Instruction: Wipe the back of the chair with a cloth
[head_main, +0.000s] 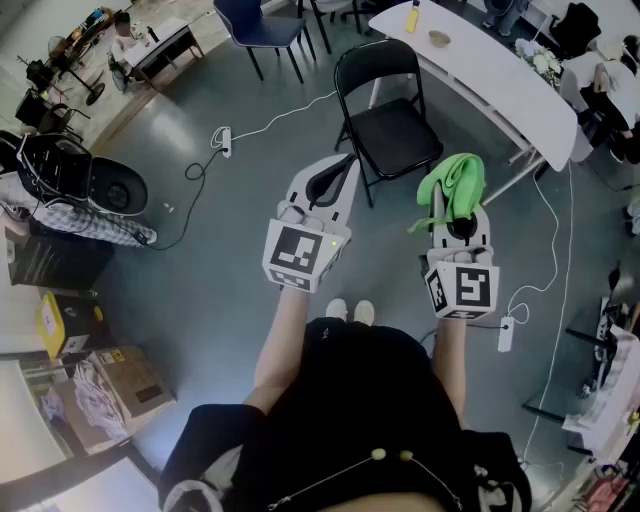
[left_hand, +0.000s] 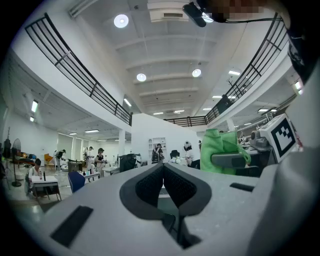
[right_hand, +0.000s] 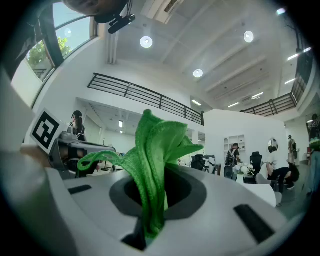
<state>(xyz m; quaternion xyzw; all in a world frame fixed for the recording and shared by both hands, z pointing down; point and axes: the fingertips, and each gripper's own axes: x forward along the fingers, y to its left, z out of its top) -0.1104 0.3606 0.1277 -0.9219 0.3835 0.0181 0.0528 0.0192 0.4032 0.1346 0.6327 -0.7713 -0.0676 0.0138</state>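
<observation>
Head view: a black folding chair (head_main: 392, 125) is seen standing on the grey floor (head_main: 200, 220), just ahead of the two grippers. Its back (head_main: 375, 55) is on the far side, close to a long white desk (head_main: 500, 85). The green cloth (head_main: 453, 182) is held up by the right gripper (head_main: 447, 208). In this view the cloth is seen next to the chair's seat, and it is kept apart from the chair's back.

In the right gripper view, the jaws are seen closed on the cloth. The lower part of the cloth is pinched between them. The rest sticks up above the jaws in loose folds, and one strip is flopped over to the left.

The left gripper (head_main: 338, 178) is held beside the right one, with a gap between them. In the left gripper view, its jaws are seen pressed tight together, pad against pad, and nothing is held between them. The cloth is seen off to the right in that view, away from the left jaws.
</observation>
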